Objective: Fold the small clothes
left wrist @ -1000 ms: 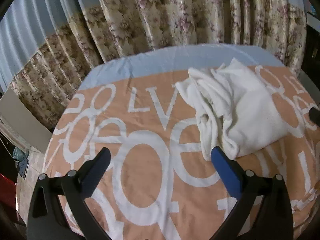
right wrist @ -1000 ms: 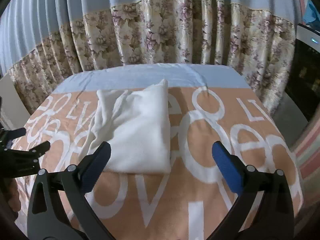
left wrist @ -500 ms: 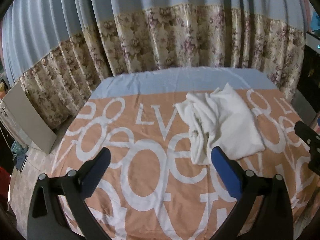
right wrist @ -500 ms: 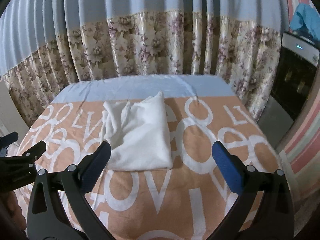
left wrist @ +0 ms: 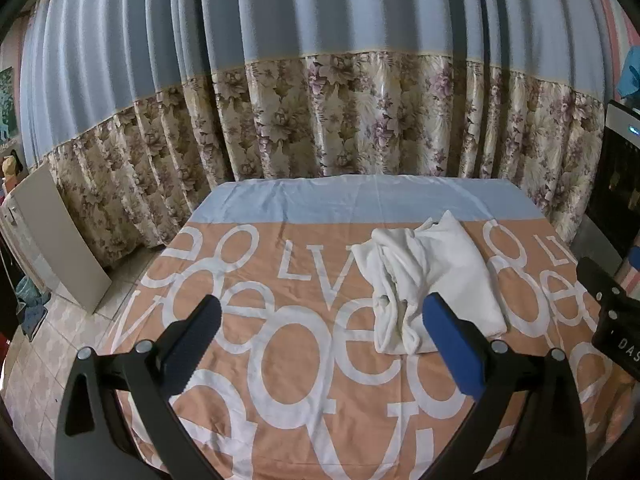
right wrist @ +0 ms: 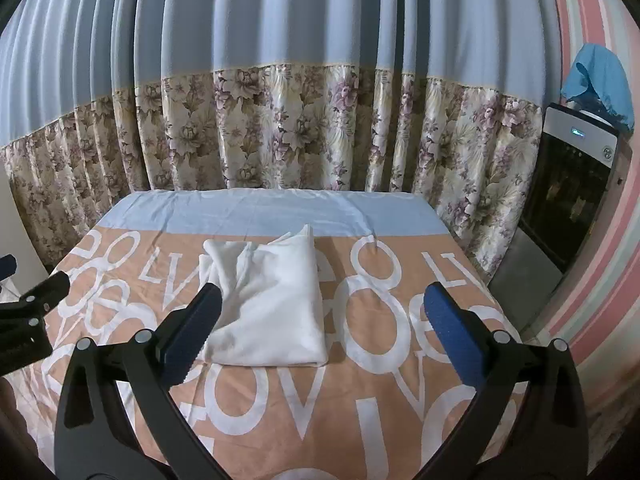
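Here, one folded white cloth garment (left wrist: 436, 280) lies on one table covered by a peach sheet with large white letters and a pale blue band at its far end (left wrist: 304, 364); the garment rests on the peach field just short of the blue band, toward the right of centre in the left wrist view and near the middle in the right wrist view (right wrist: 272, 304). Its right half is a smooth flat panel, while its left edge shows several bunched, overlapping layers. Two grippers are present, one per camera. The left gripper (left wrist: 320, 344), a black frame with two blue-padded fingers, has its fingers spread wide apart with nothing between them; it hangs above the near part of the sheet, and its right finger (left wrist: 452, 348) overlaps the garment's near edge in the picture, though contact cannot be told. The right gripper (right wrist: 320, 340), of the same build, likewise has its two fingers spread wide and holds nothing; its left finger (right wrist: 192, 336) overlaps the garment's near left corner in the picture. Each gripper appears as a black part at the edge of the other's view. Behind the table hangs one pleated curtain, pale blue above and floral beige below (right wrist: 280, 132). One dark appliance with a silver top panel (right wrist: 572, 184) stands at the right, with one blue cloth (right wrist: 600, 76) lying on top of it.
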Demonstrator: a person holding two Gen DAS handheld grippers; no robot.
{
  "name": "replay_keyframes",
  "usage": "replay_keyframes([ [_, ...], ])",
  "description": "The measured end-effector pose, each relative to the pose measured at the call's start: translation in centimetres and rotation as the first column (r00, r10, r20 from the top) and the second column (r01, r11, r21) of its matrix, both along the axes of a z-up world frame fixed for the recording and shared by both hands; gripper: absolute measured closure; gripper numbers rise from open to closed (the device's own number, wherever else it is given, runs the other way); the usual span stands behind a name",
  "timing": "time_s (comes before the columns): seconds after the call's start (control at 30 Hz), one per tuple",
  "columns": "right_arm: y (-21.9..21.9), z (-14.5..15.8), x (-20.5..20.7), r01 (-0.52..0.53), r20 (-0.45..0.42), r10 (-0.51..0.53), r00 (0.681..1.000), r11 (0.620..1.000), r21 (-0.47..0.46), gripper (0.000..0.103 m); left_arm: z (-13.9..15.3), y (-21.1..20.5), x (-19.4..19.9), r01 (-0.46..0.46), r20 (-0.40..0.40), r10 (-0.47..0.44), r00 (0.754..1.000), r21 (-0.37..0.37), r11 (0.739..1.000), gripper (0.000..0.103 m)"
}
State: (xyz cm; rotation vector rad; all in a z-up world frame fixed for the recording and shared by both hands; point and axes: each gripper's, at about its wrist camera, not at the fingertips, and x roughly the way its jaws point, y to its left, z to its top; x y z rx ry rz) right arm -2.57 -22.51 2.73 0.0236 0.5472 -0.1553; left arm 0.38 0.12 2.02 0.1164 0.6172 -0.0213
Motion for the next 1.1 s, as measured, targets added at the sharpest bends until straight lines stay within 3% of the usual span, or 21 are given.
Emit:
replay_keyframes([
  [1.1,-0.3,-1.7,1.4,0.009,-0.034,-0.009,0.999,1.000,0.004,0.003,-0.8,-0.1,0.4,-0.007,-0.007,0.007,1.000,0.004,1.000,0.002],
])
